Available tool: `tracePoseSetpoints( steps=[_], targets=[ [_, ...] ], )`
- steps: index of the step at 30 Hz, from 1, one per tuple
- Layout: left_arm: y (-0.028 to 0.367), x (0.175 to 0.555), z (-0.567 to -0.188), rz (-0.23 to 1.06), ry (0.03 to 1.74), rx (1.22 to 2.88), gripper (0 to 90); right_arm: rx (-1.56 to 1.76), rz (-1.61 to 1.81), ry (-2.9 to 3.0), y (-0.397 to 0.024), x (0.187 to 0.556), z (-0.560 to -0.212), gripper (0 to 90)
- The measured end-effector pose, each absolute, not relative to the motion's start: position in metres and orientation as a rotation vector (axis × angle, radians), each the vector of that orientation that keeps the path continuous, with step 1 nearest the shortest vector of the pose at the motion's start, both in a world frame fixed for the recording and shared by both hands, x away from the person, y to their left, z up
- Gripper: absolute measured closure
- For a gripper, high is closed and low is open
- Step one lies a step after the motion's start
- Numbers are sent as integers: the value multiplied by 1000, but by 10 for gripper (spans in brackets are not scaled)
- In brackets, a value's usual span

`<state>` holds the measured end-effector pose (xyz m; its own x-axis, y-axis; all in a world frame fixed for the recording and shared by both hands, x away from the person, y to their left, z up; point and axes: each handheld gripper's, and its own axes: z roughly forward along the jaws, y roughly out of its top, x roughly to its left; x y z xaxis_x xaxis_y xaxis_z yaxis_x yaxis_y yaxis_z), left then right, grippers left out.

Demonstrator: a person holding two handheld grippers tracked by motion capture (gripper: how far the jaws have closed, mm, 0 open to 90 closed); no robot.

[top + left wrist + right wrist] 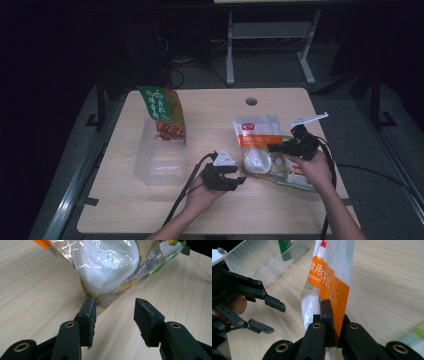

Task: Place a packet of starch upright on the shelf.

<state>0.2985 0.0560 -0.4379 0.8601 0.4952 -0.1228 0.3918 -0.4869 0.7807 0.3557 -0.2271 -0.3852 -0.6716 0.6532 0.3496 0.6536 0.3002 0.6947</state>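
1. At a light wooden table (210, 210), a person's right gripper (332, 315) has its jaws clamped tight on the orange-and-clear edge of a food bag (257, 145); the film runs up between them on edge. The pinch looks meant to lift or steady the bag by its flat margin, not its bulky contents.

2. The bag lies right of the table's centre, a white round item (107, 262) showing through the clear plastic.

3. The left gripper (115, 312) hangs just near-left of the bag with jaws apart and nothing between them. One tip sits at the bag's crimped corner; whether it touches cannot be told. It appears ready to take a second hold or to step away.

4. A clear plastic box (160, 160) sits on the left half of the table, with a green-and-red snack packet (164, 112) standing in its far end. It seems the likely destination for the bag.

5. Bare tabletop separates bag and box, but the left gripper and its trailing cable (187, 190) sit in that stretch and could obstruct a direct carry leftward.

6. A second pale wrapper (300, 177) lies under the right hand (315, 167).
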Motion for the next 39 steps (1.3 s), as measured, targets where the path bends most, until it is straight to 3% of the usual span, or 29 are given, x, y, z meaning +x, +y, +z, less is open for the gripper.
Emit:
tracePoseSetpoints(
  steps=[39],
  targets=[
    [114, 248, -429, 160, 613, 2104, 397, -1075, -1392, -2682, -170, 344, -348, 899]
  ],
)
